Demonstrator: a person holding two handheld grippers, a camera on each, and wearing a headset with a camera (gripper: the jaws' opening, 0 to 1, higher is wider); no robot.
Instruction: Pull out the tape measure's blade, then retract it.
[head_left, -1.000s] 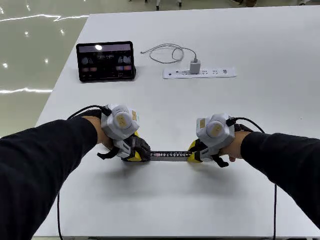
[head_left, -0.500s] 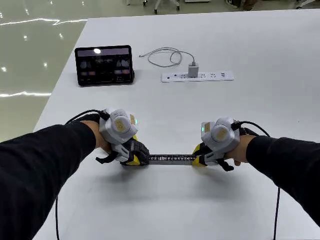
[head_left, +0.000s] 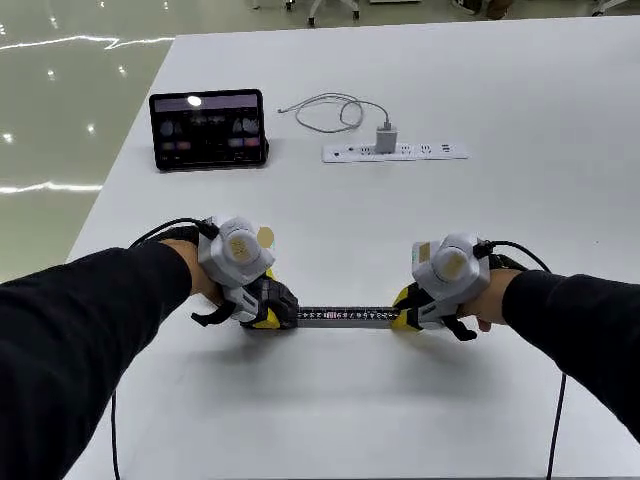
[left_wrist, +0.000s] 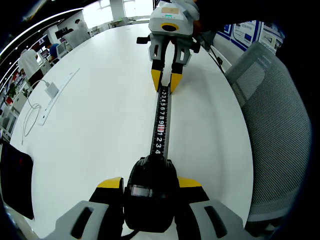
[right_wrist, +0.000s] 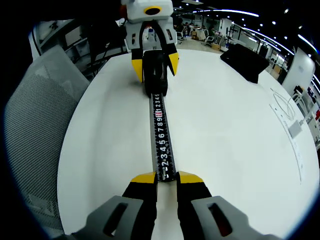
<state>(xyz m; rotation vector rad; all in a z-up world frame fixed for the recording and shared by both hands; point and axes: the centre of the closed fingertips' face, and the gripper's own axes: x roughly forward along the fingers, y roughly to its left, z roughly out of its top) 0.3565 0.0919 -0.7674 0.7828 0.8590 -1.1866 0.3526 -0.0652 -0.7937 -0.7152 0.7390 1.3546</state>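
The black tape measure case (left_wrist: 150, 197) sits clamped in my left gripper (left_wrist: 150, 182) near the table's front; the case (head_left: 278, 303) and left gripper (head_left: 262, 313) also show in the head view. Its grey numbered blade (head_left: 345, 317) runs flat along the table to my right gripper (head_left: 404, 320), which is shut on the blade's end. In the right gripper view the blade (right_wrist: 161, 137) stretches from my yellow-tipped right gripper (right_wrist: 166, 177) to the case (right_wrist: 153, 75). The left gripper view shows the blade (left_wrist: 161, 120) reaching the right gripper (left_wrist: 165, 82).
A dark tablet (head_left: 208, 128) stands at the back left of the white table (head_left: 450, 230). A white power strip (head_left: 394, 152) with a charger and looped cable (head_left: 325, 110) lies behind the grippers. A mesh chair (right_wrist: 37, 120) is at the table's near edge.
My right gripper has moved to the right, drawing more of the blade out of the case. The left gripper and case have stayed put.
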